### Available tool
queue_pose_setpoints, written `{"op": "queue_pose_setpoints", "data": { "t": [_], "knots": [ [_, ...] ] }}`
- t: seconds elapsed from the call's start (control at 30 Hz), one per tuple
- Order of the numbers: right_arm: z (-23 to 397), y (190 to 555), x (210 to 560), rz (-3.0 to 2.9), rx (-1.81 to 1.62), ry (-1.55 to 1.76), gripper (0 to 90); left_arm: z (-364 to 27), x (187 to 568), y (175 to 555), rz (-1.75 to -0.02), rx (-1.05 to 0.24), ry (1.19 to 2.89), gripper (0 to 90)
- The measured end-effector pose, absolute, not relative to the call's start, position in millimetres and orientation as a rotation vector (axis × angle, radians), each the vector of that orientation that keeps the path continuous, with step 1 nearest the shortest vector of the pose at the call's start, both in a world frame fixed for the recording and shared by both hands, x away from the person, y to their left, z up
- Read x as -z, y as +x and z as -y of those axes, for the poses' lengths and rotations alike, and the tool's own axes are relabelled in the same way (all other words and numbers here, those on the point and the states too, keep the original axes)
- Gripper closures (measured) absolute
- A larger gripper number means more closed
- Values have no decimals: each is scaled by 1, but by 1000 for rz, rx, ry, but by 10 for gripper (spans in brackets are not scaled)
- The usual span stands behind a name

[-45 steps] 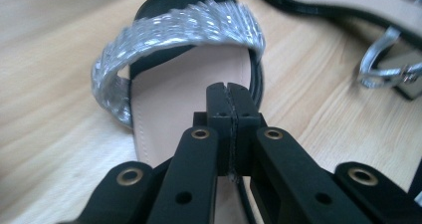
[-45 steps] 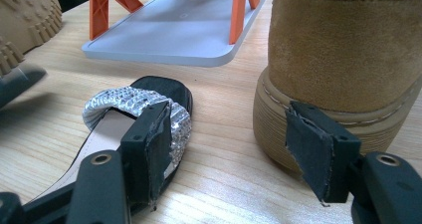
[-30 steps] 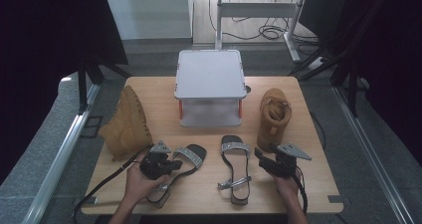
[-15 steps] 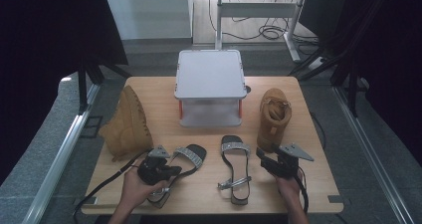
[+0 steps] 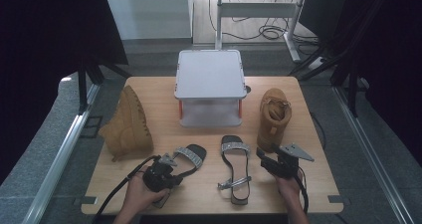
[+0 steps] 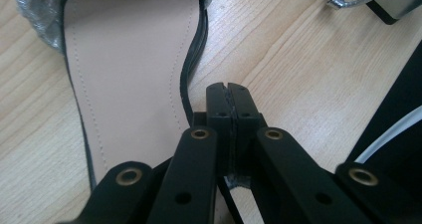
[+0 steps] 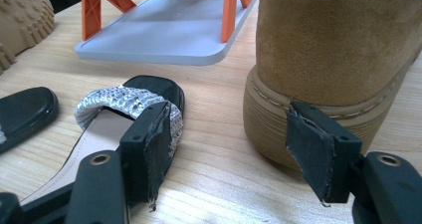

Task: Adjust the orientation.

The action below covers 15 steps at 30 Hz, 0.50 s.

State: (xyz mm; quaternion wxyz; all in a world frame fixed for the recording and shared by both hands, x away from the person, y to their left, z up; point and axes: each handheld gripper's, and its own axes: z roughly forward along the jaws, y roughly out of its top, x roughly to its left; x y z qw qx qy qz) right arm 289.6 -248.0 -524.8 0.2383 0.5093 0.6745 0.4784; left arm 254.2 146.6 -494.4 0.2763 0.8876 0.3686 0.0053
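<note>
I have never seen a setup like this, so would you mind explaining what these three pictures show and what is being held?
No robot here: a person stands at a wooden table and holds a hand-operated gripper in each hand. The high view looks down from above; the forearms come in at the bottom. The other two pictures come from small cameras riding on each gripper, looking along its black fingers.

On the table lie a tan boot on its side, an upright tan boot, two black sandals with silver straps, and a grey two-level stand with orange legs.

The left gripper is shut; a thin strap of the left sandal seems pinched between its fingers, though that is hard to confirm. The right gripper is open and holds nothing, resting between the right sandal and the upright boot.
</note>
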Motion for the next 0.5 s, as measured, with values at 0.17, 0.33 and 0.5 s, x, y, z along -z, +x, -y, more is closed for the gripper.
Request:
{"op": "queue_pose_setpoints", "data": {
  "t": [0.17,0.33,0.5],
  "knots": [
    [249,290,526,-1851,-1297,1399,341,-148,495,255,-984,-3,2388,897],
    [249,291,527,-1855,-1290,1401,340,-155,495,258,-1000,9,2381,897],
    [249,291,527,-1855,-1289,1399,339,-162,495,260,-1025,6,2375,897]
  ]
}}
